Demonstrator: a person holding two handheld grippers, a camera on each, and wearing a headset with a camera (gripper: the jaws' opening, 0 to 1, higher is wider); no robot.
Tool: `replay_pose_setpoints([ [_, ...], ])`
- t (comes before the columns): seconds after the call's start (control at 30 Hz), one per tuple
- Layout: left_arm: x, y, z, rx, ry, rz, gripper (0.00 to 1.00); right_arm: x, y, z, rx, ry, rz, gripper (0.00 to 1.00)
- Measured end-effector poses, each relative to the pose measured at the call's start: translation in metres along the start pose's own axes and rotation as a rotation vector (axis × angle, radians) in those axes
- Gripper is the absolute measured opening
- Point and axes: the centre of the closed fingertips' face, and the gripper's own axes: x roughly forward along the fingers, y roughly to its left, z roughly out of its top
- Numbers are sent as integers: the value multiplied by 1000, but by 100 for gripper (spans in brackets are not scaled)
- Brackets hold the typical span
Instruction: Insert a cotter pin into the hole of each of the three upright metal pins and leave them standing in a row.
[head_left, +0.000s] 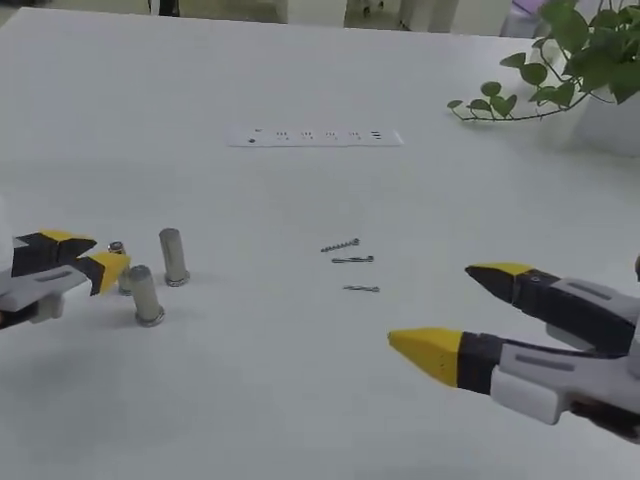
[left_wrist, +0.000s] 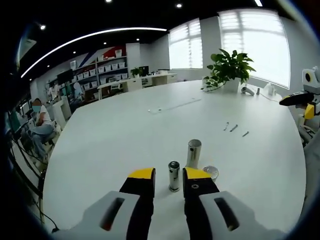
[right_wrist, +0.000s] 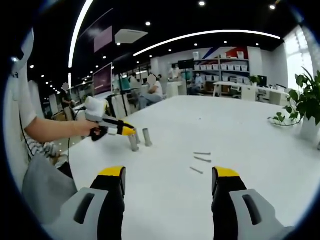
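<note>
Three upright metal pins stand at the table's left: one (head_left: 173, 257) at the back, one (head_left: 146, 295) nearer, and a third (head_left: 118, 265) partly hidden behind my left gripper (head_left: 100, 255). In the left gripper view that small pin (left_wrist: 173, 176) stands between the open jaws without touching them, and a taller pin (left_wrist: 193, 152) is just beyond. Three cotter pins (head_left: 340, 245) (head_left: 353, 260) (head_left: 361, 289) lie loose mid-table. My right gripper (head_left: 432, 305) hovers open and empty at the lower right, short of the cotter pins (right_wrist: 202, 157).
A potted plant (head_left: 585, 45) stands at the far right corner. A flat white strip (head_left: 315, 137) lies at mid-back. A person's hand (right_wrist: 82, 127) holds the left gripper. Bare table (head_left: 300, 390) spreads between the grippers.
</note>
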Motion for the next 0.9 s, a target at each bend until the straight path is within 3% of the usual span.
replay_pose_setpoints([
  [0.47, 10, -5, -4, 9, 7, -45, 8, 3, -1, -3, 3, 16, -5, 71],
  [0.9, 6, -3, -6, -6, 19, -54, 7, 5, 4, -5, 8, 20, 6, 71],
])
